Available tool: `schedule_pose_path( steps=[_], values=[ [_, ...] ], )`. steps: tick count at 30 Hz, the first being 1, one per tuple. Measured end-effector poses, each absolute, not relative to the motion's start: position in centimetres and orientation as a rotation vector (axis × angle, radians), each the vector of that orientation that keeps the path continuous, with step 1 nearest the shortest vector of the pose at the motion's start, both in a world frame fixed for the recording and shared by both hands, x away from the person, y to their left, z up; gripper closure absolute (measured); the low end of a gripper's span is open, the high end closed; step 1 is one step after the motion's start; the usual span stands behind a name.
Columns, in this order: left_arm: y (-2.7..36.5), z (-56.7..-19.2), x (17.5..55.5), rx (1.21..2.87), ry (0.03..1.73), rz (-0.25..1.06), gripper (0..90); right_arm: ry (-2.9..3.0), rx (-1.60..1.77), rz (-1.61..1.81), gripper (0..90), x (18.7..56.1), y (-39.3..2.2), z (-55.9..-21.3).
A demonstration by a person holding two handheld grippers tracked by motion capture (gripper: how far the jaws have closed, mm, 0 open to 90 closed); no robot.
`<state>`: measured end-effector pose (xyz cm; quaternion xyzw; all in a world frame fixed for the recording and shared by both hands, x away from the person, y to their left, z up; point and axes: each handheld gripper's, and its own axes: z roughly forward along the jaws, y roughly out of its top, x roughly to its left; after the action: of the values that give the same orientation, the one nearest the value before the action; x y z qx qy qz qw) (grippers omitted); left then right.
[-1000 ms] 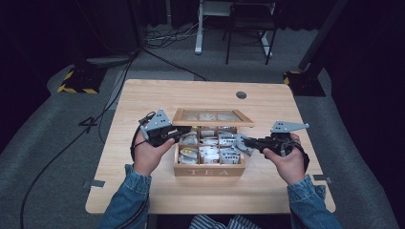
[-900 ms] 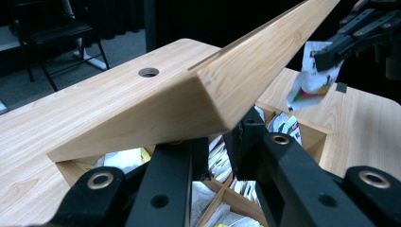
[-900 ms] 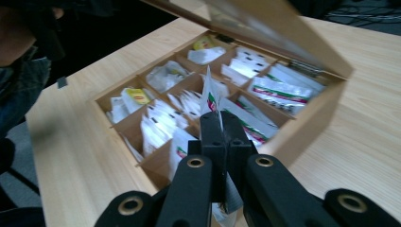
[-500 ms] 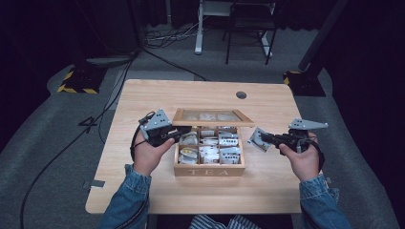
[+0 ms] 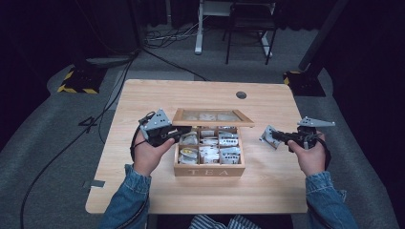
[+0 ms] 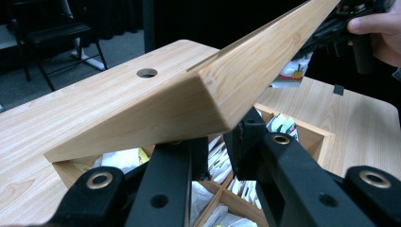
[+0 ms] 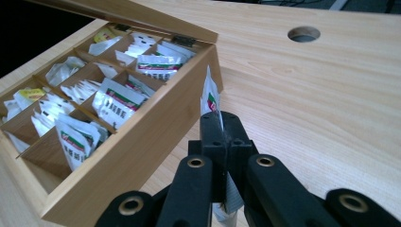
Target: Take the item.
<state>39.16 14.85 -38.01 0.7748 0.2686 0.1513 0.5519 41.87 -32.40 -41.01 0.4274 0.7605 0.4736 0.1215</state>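
- High view: the wooden tea box (image 5: 209,168) stands at the centre of the frame on the table (image 5: 157,95), its front marked TEA and its compartments filled with sachets.
- High view: the left gripper (image 5: 184,132), left of centre, is clamped on the left end of the box lid (image 5: 212,117), which stands raised over the back of the box.
- High view: the right gripper (image 5: 276,137), at the right of the frame, holds a tea bag (image 5: 268,137) in clenched jaws. The tea bag is clear of the box, to its right, above bare table.
- Left gripper view: the two black jaws rise from the bottom edge and grip the corner of the lid (image 6: 208,94), which slants from lower left to upper right.
- Left gripper view: open compartments with sachets show beneath the lid. The other hand (image 6: 378,28) and its gripper, with the tea bag (image 6: 291,71) hanging from it, appear at upper right.
- Right gripper view: the jaws at bottom centre are shut tight on the tea bag (image 7: 210,97), which stands upright between them, just beside the right corner of the box (image 7: 142,137).
- Right gripper view: the box occupies the left half of the frame, its lid (image 7: 142,12) open along the top edge. A round hole (image 7: 303,33) in the table lies at upper right.
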Motion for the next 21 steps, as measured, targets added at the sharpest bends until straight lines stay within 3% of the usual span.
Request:
schedule_pose_path(
  steps=[21],
  values=[
    [14.8, -38.0, 39.1, 1.840, 0.634, 0.360, 79.1, 2.193, 1.403, 1.338, 90.0, 43.2, -34.4, -45.5]
  ],
)
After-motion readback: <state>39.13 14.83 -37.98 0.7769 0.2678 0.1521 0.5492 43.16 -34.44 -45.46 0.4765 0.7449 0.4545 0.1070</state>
